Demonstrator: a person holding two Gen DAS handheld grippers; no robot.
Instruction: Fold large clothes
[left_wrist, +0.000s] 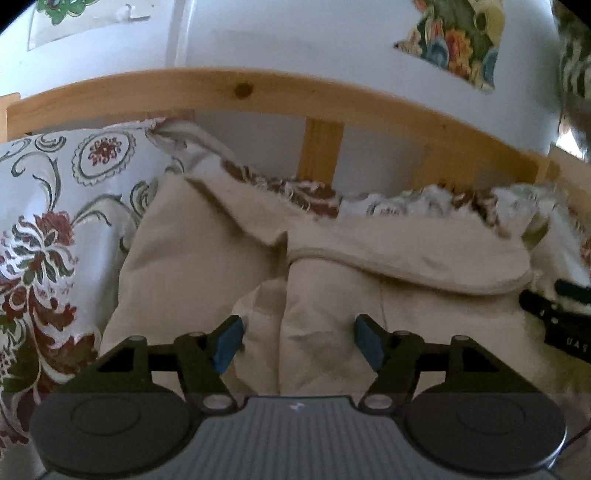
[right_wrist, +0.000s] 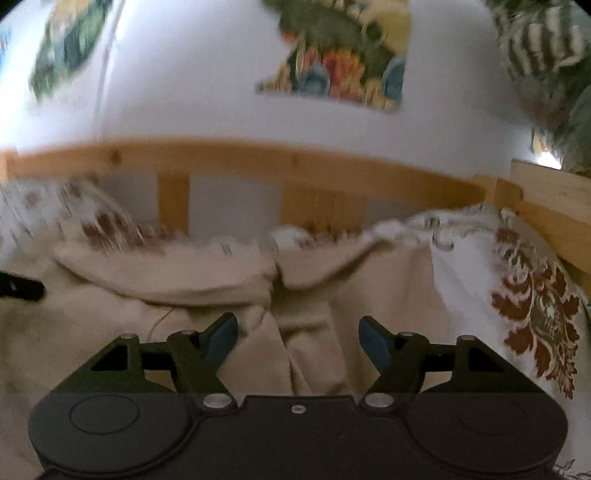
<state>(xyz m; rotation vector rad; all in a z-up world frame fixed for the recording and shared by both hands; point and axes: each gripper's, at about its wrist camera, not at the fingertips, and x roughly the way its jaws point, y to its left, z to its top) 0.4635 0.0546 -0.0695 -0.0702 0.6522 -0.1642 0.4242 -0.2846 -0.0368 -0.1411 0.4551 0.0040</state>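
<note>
Beige garment (left_wrist: 207, 251), some large cotton piece with a hemmed flap lying across its top, sits bunched on the patterned bedspread (left_wrist: 40, 229), right under both of my tools. My left gripper (left_wrist: 299, 338) has its blue pads spread wide, with a ridge of the cloth rising between them but nothing pinched. My right gripper (right_wrist: 298, 339) is spread just as wide over a vertical crease in the same cloth, and its pads press on nothing either; that view is smeared, so finer detail escapes me. At the right edge of the left view I can see the dark tip of the other tool, so the two stand close together over the heap. Beyond the garment the bedspread's fringed edge runs along the wooden bed frame (left_wrist: 258, 88), with a white wall (left_wrist: 295, 44) and a floral picture (left_wrist: 458, 40) behind. I judge I am between grasps: the fold is not tidy, and the next move calls for picking an edge or corner with each tool before pulling the cloth flat.
</note>
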